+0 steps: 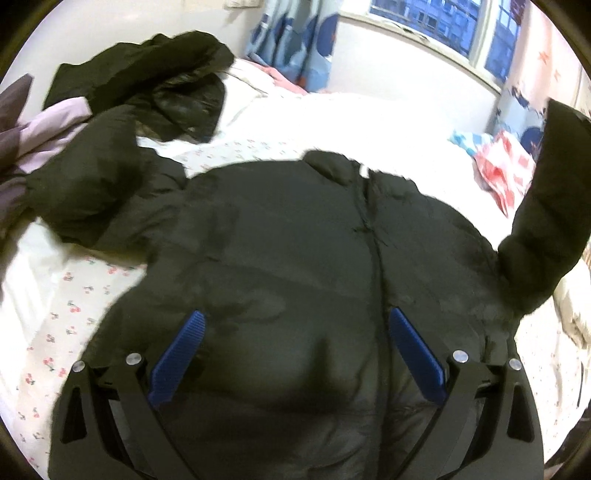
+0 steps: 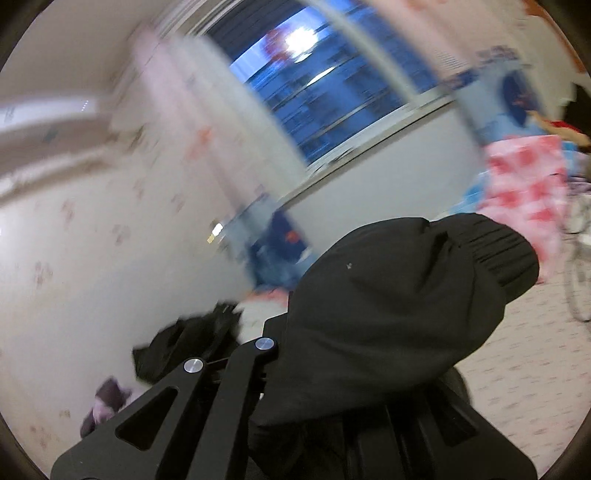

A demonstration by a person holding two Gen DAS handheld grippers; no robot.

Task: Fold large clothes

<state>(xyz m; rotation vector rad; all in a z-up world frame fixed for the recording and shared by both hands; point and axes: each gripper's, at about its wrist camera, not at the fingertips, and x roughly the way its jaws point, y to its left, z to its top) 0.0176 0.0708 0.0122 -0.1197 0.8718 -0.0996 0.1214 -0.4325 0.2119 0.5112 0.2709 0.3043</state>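
Observation:
A large black puffer jacket (image 1: 295, 251) lies front-up on the white floral bed sheet (image 1: 66, 295), zipper running down its middle. My left gripper (image 1: 295, 325) is open just above the jacket's lower body, its blue pads (image 1: 177, 354) spread wide. The jacket's right sleeve (image 1: 546, 221) is lifted into the air at the right. In the right wrist view that sleeve (image 2: 388, 314), with its ribbed cuff (image 2: 495, 251), drapes over my right gripper and hides the fingertips; the gripper appears shut on it. The right wrist view is blurred.
Another black jacket (image 1: 155, 81) and lilac-grey clothes (image 1: 33, 133) lie heaped at the bed's far left. A red-and-white checked cloth (image 1: 506, 173) lies at the far right. A window (image 1: 436, 18) and blue curtains (image 1: 295, 40) stand behind the bed.

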